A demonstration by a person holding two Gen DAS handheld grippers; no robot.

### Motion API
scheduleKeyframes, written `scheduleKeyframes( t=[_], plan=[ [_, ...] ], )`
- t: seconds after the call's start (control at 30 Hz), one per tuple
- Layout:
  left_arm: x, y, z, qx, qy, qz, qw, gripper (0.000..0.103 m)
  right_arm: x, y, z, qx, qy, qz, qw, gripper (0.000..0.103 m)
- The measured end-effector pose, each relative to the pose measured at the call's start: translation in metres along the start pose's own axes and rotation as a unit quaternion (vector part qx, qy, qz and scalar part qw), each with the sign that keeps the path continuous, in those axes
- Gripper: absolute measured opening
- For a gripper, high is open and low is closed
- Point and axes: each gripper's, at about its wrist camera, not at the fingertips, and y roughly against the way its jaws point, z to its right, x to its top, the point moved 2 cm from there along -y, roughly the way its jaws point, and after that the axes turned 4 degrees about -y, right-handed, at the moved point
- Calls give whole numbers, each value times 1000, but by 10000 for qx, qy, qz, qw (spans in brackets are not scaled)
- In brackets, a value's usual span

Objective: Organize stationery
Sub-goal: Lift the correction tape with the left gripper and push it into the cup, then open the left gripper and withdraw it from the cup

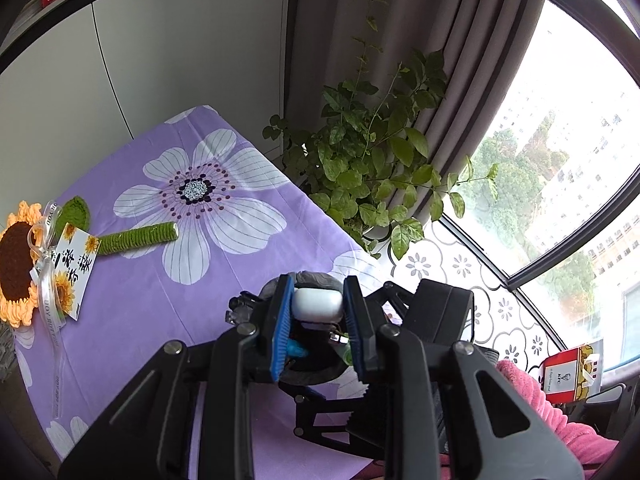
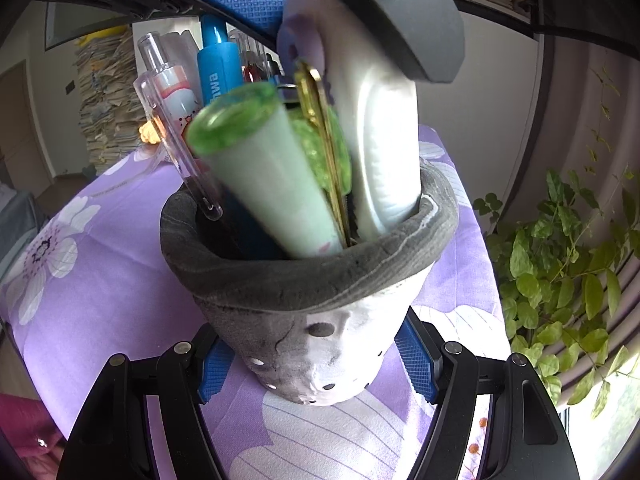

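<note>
Left gripper point(image 1: 316, 312) clamps white case point(image 1: 318, 303) inside pouch point(image 2: 308, 280), which right gripper point(image 2: 316, 364) grips.

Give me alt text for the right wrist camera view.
The right gripper clamps a grey-and-white plush holder on a purple floral cloth. From above, the left gripper lowers a white object in beside a green-capped tube, a blue pen and clear pens.

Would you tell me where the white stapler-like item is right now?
The white item is clamped in the left gripper, its lower end inside the grey pen holder, right of the green tube in the right wrist view.
</note>
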Motion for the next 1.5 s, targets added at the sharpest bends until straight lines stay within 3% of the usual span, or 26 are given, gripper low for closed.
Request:
scheduleKeyframes(
  t=[0.23, 0.6, 0.87, 0.97, 1.17, 1.5],
  plan=[
    [1, -4, 4, 69, -52, -37, 10000, 24, 0, -1, 2, 26, -21, -14, 10000, 73],
    [-2, 6, 2, -151, 167, 14, 9997, 24, 1, -1, 3, 24, -23, -13, 10000, 73],
    [-8, 37, 1, -402, 256, 325, 9983, 46, 1, -1, 2, 23, -24, -13, 10000, 73],
    [-9, 50, -3, -211, 346, 552, 9977, 58, 1, -2, 4, 36, -49, -21, 10000, 73],
    [-16, 67, -25, 5, 668, 782, 9947, 58, 1, -3, 3, 30, -47, -23, 10000, 73],
    [-48, 70, -48, 470, 994, 819, 9906, 58, 1, -2, 3, 30, -45, -22, 10000, 73]
  ],
)
